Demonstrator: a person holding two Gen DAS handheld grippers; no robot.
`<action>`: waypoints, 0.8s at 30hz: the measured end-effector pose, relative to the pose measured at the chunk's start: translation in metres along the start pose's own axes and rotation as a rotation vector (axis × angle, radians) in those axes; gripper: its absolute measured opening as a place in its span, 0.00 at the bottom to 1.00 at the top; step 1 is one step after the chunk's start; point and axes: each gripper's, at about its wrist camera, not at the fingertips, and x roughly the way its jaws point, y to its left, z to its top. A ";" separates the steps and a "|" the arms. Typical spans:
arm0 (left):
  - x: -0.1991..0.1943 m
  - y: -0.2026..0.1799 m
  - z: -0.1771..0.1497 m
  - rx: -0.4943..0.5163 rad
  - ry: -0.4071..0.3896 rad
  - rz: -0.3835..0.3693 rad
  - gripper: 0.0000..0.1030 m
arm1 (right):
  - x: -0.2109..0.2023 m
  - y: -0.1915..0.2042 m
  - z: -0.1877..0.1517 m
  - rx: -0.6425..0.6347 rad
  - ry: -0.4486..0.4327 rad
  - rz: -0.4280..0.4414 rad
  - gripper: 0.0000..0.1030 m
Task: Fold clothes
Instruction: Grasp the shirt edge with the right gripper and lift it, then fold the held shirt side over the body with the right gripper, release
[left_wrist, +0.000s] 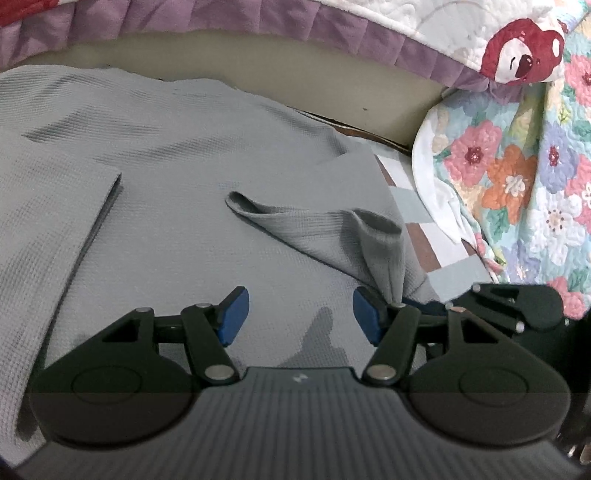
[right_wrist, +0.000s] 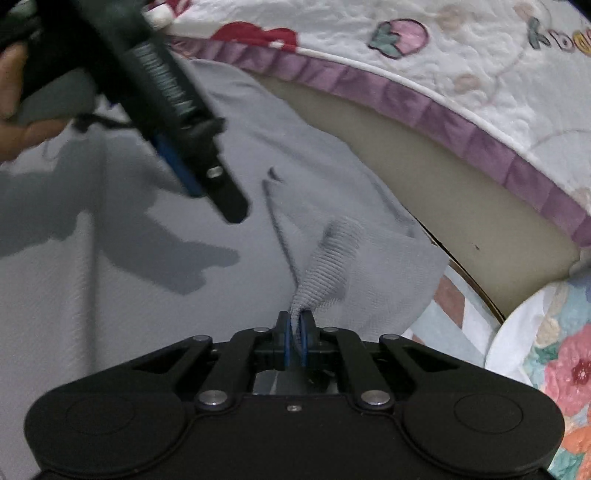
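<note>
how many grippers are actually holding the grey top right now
1. The right gripper is shut on the ribbed cuff of the grey top; the left gripper hangs open above it.

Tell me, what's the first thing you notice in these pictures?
A big grey top spread flat fills most of the view, and the right gripper pinches its ribbed cuff, lifting it into a little peak. The left gripper hangs open just above the cloth, holding nothing. Off to the right lies a bright flowered quilt, with a purple-edged blanket along the top.
</note>
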 end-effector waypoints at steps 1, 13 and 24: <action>0.000 0.000 0.000 -0.002 -0.001 0.002 0.60 | 0.000 0.006 -0.002 -0.038 0.003 -0.020 0.08; 0.002 0.005 -0.001 -0.018 0.002 -0.008 0.60 | 0.006 -0.005 0.016 0.047 0.010 -0.038 0.52; 0.002 0.006 0.000 -0.069 0.030 0.041 0.60 | -0.015 -0.042 -0.020 0.381 -0.050 0.322 0.09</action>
